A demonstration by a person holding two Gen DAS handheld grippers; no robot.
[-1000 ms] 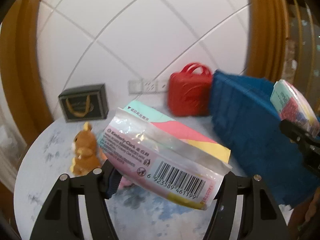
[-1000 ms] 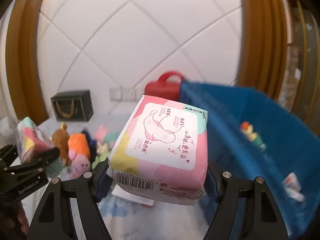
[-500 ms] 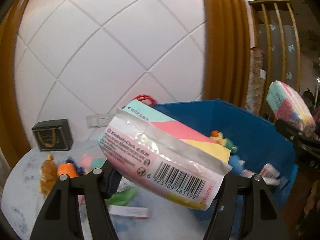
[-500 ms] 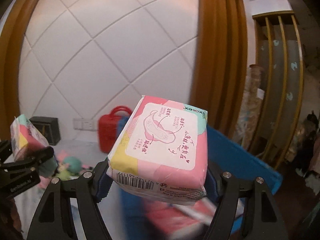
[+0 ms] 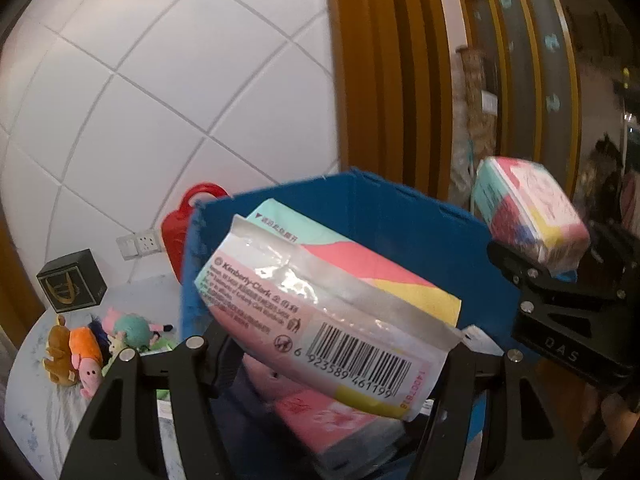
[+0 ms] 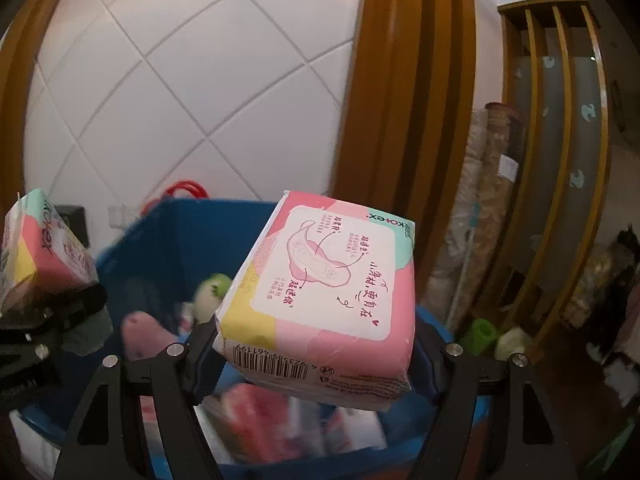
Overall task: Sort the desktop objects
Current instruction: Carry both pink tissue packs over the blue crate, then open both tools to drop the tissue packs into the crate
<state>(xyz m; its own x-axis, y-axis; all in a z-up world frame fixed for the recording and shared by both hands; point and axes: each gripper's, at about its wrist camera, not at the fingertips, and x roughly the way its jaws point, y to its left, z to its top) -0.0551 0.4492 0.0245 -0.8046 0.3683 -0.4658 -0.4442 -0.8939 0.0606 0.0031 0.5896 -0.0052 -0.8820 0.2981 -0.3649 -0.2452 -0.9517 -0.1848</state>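
Blue bin (image 5: 384, 216) fills centre frame in both views, left gripper (image 5: 328, 354) clamped on a barcode-side pad pack (image 5: 320, 312) above it, right gripper (image 6: 316, 350) clamped on a second pack (image 6: 320, 296), while only the left view shows plush toys (image 5: 92, 344) at lower left.

Left tongs (image 5: 332, 364) and right tongs (image 6: 316, 356) each clamped, raised side by side.

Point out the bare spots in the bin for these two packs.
Bin: free along the far blue wall. Near side crowded with pink packs; a soft toy sits mid-bin. Table beside the plush pile is bare in front.
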